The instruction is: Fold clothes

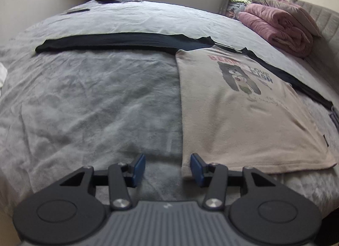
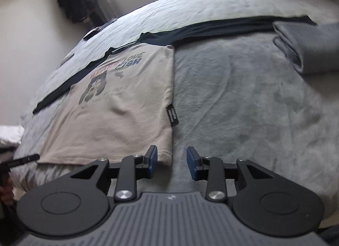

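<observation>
A beige T-shirt with a bear print lies folded into a long rectangle on the grey bedspread. My left gripper hovers open at the shirt's near left corner, its right pad over the shirt's edge and nothing pinched. In the right wrist view the same shirt lies to the left. My right gripper stands open at its near right corner. The hem corner sits in the gap, apart from the pads. A small black label sticks out of the shirt's right edge.
A long black garment stretches across the bed behind the shirt and down its far side. A folded grey garment lies at the right. Rolled pink blankets are stacked by the headboard. Walls and a window stand beyond the bed.
</observation>
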Action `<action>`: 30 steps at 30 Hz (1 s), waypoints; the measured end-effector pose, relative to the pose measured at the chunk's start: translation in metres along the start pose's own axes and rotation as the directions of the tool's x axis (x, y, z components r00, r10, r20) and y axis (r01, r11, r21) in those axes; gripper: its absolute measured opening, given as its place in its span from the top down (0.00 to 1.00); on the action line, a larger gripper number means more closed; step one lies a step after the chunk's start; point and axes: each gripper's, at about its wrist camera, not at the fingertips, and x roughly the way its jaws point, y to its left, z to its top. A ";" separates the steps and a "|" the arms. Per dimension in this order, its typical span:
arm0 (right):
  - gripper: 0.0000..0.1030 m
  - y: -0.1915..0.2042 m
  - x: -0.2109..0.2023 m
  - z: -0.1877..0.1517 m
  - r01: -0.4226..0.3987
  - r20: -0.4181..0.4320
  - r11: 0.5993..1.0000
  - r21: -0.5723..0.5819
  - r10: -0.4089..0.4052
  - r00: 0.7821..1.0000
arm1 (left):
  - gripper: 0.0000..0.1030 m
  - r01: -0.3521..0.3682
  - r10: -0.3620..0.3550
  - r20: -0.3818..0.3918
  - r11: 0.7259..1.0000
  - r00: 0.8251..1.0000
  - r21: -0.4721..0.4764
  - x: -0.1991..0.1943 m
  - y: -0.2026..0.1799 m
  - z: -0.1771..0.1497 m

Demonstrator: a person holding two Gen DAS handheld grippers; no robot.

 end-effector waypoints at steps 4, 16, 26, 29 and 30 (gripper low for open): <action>0.65 -0.007 0.000 -0.001 -0.012 -0.027 0.999 0.035 0.013 1.000 | 0.53 0.037 -0.037 0.007 0.999 0.999 -0.035 -0.004 0.004 -0.003; 0.65 -0.013 0.019 -0.004 -0.130 -0.035 0.974 0.185 0.139 0.990 | 0.38 0.161 -0.161 0.017 0.970 0.987 -0.182 0.013 0.000 0.002; 0.67 -0.015 0.019 -0.007 -0.123 -0.010 0.970 0.212 0.128 0.992 | 0.77 0.108 -0.111 -0.005 0.977 0.994 -0.182 0.020 0.004 0.003; 0.74 -0.011 0.022 -0.008 -0.115 0.002 0.971 0.209 0.117 0.993 | 0.89 0.110 -0.113 -0.007 0.978 0.994 -0.179 0.020 0.006 0.003; 0.86 -0.010 0.023 -0.008 -0.109 0.004 0.972 0.208 0.111 0.994 | 0.91 0.111 -0.114 -0.009 0.981 0.993 -0.160 0.019 0.004 0.003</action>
